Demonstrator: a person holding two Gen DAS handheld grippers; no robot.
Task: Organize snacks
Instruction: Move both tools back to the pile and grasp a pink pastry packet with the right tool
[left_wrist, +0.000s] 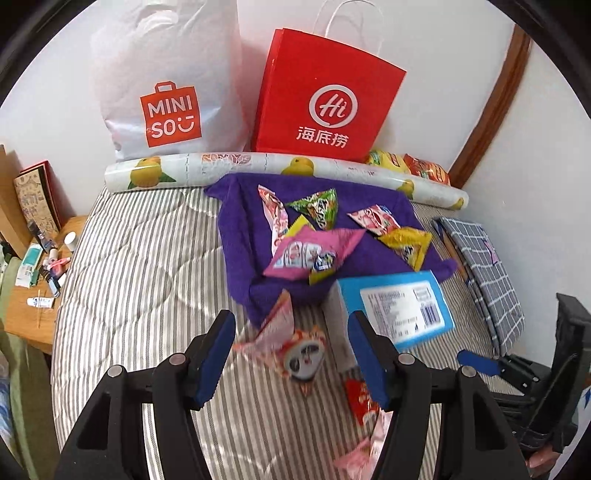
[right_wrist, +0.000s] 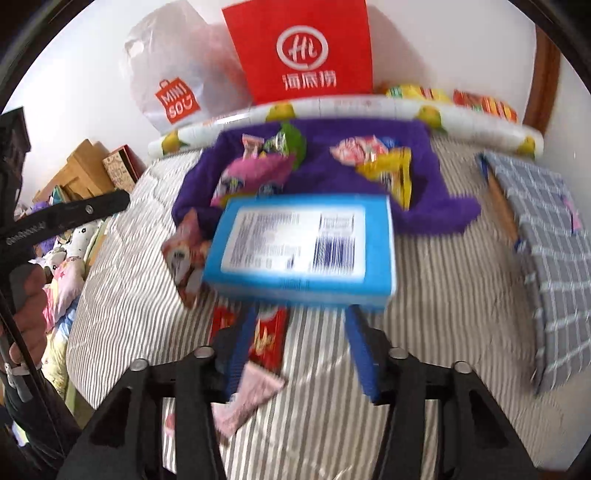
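Note:
A purple towel (left_wrist: 236, 225) lies on the striped bed with several snack packets on it, among them a pink one (left_wrist: 314, 254) and a yellow one (left_wrist: 408, 243). My left gripper (left_wrist: 291, 328) is open above a panda-print packet (left_wrist: 295, 354) lying on the bedcover. A blue box (left_wrist: 399, 306) lies just right of it. My right gripper (right_wrist: 299, 317) is open right behind the blue box (right_wrist: 303, 243), its fingertips at the box's near edge. A red packet (right_wrist: 267, 338) and a pale pink packet (right_wrist: 247, 398) lie between and under its fingers.
A white Miniso bag (left_wrist: 166, 85) and a red paper bag (left_wrist: 325, 99) stand against the wall behind a rolled printed sheet (left_wrist: 277, 166). A grey checked folded cloth (left_wrist: 484, 266) lies at the right. A wooden side table (left_wrist: 33, 306) with small items stands left of the bed.

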